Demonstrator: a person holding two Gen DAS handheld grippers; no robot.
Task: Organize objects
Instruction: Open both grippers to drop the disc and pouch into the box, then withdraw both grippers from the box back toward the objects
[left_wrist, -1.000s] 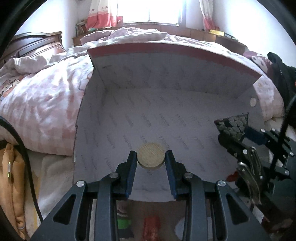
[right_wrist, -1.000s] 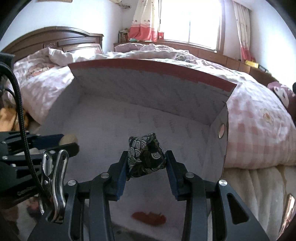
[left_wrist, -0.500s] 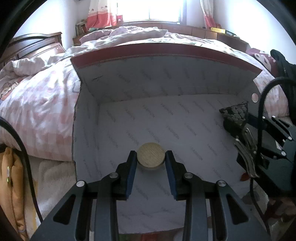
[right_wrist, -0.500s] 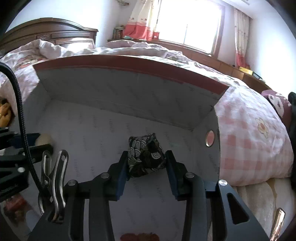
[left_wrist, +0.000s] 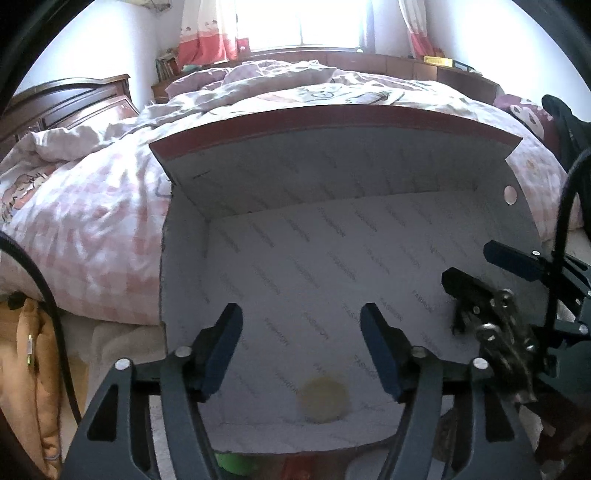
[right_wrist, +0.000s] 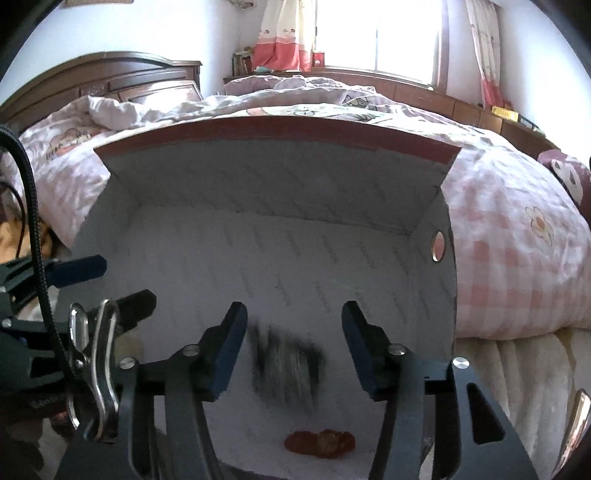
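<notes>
A white cardboard box (left_wrist: 369, 177) with a red rim lies open in front of the bed; it also shows in the right wrist view (right_wrist: 280, 184). My left gripper (left_wrist: 301, 349) is open above the box floor, and a round wooden disc (left_wrist: 324, 401), blurred, is below it inside the box. My right gripper (right_wrist: 294, 347) is open, and a dark patterned beanbag (right_wrist: 286, 365), blurred, is just below its fingers. A red object (right_wrist: 320, 439) lies on the box floor near the front edge.
A bed with a pink checked quilt (right_wrist: 517, 266) stands behind and beside the box. An orange bag (left_wrist: 33, 369) is at the left. The right gripper (left_wrist: 524, 291) shows at the right of the left wrist view. A green object (left_wrist: 231, 463) lies below the box's front edge.
Both grippers have opened. The wooden disc has dropped out of the left one and the patterned beanbag out of the right one, both into the box.
</notes>
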